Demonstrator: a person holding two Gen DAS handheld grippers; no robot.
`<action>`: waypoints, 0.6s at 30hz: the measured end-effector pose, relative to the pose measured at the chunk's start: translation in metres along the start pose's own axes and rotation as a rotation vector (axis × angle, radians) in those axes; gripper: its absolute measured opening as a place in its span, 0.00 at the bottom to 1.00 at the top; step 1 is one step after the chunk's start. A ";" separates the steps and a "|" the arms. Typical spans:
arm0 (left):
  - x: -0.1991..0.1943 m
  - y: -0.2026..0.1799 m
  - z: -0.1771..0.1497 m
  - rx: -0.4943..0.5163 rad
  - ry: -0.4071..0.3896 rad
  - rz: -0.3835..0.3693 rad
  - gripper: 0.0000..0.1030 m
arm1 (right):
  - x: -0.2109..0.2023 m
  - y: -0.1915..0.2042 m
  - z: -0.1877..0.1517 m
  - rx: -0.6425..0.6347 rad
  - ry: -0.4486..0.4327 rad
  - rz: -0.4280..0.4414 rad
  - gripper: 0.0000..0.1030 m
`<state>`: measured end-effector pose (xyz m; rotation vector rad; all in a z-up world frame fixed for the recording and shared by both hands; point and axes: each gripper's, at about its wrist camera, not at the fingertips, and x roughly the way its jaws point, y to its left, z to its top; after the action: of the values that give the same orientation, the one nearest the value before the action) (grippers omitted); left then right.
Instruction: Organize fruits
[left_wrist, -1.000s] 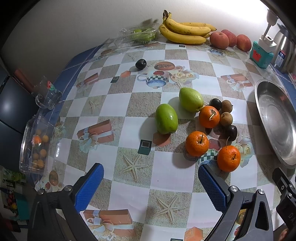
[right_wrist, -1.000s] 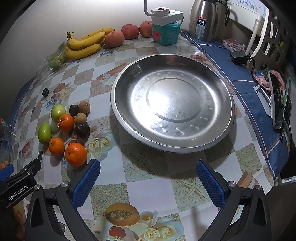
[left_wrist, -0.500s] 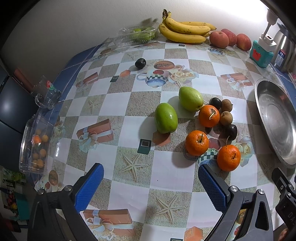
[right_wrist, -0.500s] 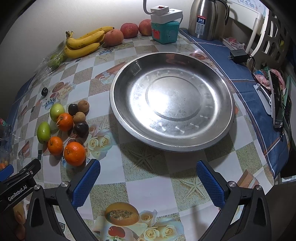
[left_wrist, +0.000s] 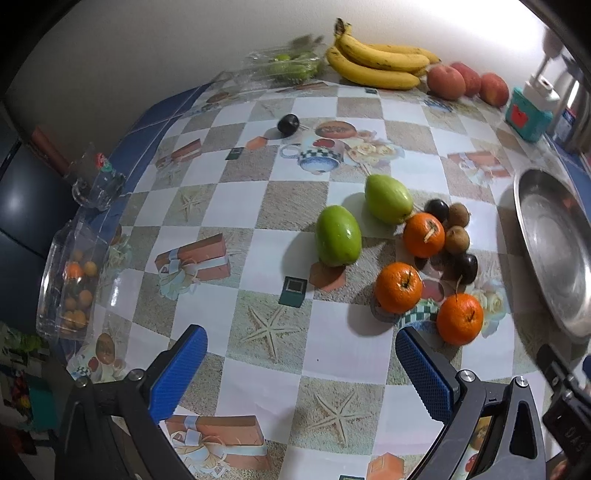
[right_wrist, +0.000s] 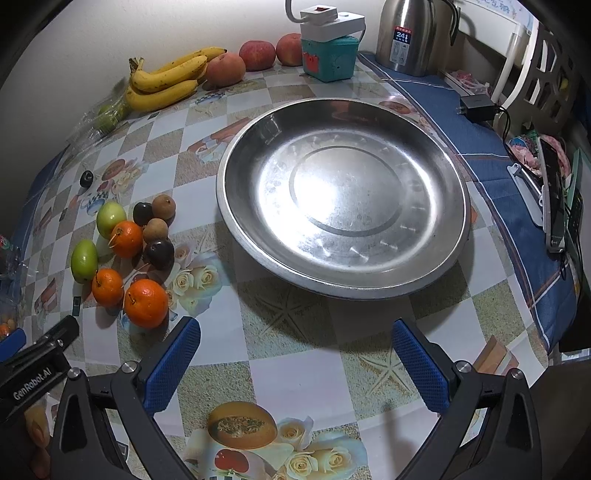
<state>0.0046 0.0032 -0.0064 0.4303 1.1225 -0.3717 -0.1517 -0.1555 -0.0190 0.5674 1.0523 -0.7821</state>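
Observation:
A cluster of fruit lies on the patterned tablecloth: three oranges, the nearest (left_wrist: 459, 318) (right_wrist: 146, 303), two green fruits (left_wrist: 337, 235) (right_wrist: 84, 260), and small dark and brown fruits (left_wrist: 457, 239) (right_wrist: 158, 253). A large steel dish (right_wrist: 341, 197) (left_wrist: 554, 247) stands empty to their right. My left gripper (left_wrist: 301, 365) is open and empty, low over the cloth just in front of the cluster. My right gripper (right_wrist: 295, 363) is open and empty in front of the dish.
Bananas (left_wrist: 376, 62) (right_wrist: 164, 83) and three red apples (right_wrist: 258, 55) lie by the back wall. A lone dark fruit (left_wrist: 288, 124) lies apart. A teal box (right_wrist: 328, 57), a steel kettle (right_wrist: 413, 35), a clear box of small fruit (left_wrist: 72, 284) and a glass (left_wrist: 96, 181) stand at the edges.
Both grippers have drifted slightly; the fruit cluster sits a little lower and nearer in the left wrist view. Nothing was taken hold of.

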 end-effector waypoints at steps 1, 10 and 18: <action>0.001 0.002 0.001 -0.012 0.004 0.004 1.00 | 0.001 0.001 0.000 -0.011 0.003 -0.027 1.00; 0.008 0.007 0.020 -0.080 0.063 -0.073 1.00 | 0.011 0.016 0.011 -0.037 0.043 -0.010 1.00; 0.025 0.009 0.043 -0.130 0.109 -0.095 1.00 | 0.026 0.043 0.021 -0.070 0.098 0.036 1.00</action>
<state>0.0525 -0.0126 -0.0127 0.2859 1.2688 -0.3598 -0.0989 -0.1520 -0.0324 0.5677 1.1523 -0.6885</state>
